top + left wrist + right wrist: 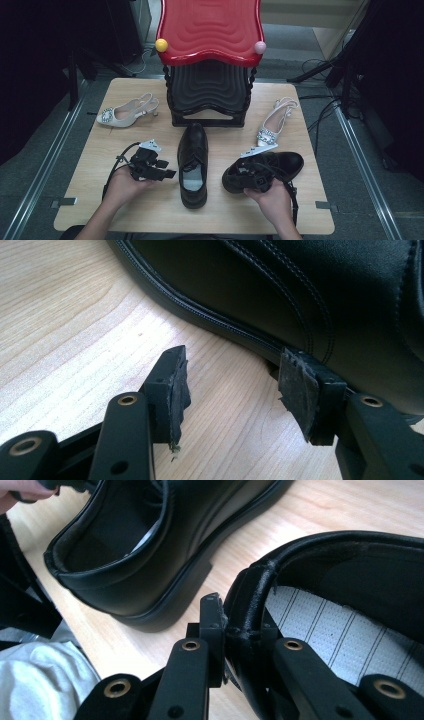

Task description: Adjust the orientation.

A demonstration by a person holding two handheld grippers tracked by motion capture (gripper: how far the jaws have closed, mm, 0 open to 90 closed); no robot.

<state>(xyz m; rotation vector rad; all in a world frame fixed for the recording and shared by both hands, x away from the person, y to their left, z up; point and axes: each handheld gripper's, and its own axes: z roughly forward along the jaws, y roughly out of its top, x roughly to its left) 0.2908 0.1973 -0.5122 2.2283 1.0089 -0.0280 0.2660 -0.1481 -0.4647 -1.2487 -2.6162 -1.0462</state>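
Shoe [320, 580] heel rim between right tongs [245, 625]

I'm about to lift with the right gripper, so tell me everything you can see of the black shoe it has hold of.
The right black shoe is a smooth, leather-looking dress shoe with a dark sole, lying angled on the wooden table near its right front, toe pointing right and away. Its lining is pale with thin stripes, and the collar edge looks scuffed and cracked. The right gripper is shut on the heel collar, one jaw outside, one inside. It sits apart from the other black shoe at centre.
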